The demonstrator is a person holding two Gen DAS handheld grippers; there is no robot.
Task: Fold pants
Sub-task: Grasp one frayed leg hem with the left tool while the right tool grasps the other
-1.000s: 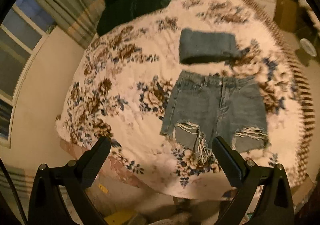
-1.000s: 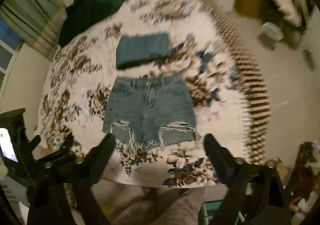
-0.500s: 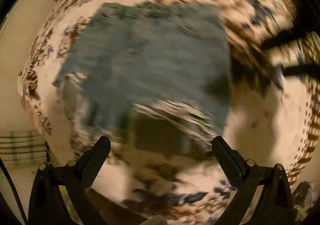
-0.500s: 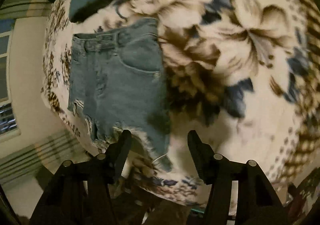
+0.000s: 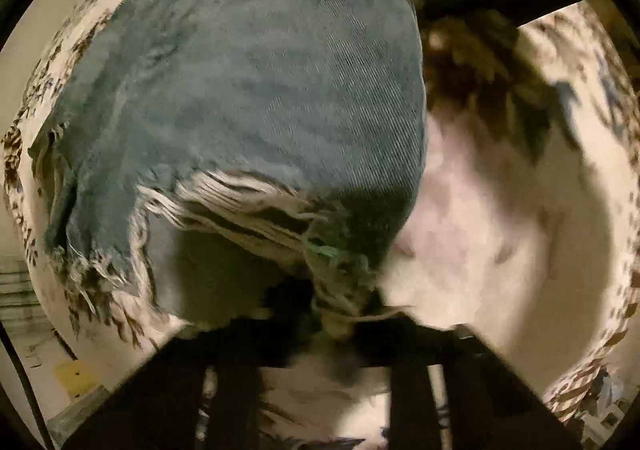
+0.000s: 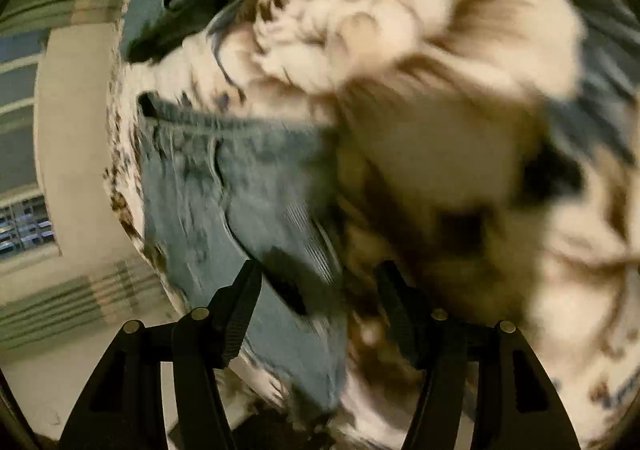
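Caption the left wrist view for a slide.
Left gripper shut on the frayed hem of denim shorts spread on a floral blanket.

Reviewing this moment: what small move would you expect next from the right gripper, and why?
Probably close the right gripper. Its jaws stand open astride the side edge of the frayed blue denim shorts on the floral bedspread, while the left gripper looks shut on their hem. Both ends likely need holding before folding, though blur leaves this uncertain.

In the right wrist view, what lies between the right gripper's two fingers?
The side edge of the denim shorts crosses the gap of the right gripper, with floral bedspread beside it. The open fingers are not yet clamped.
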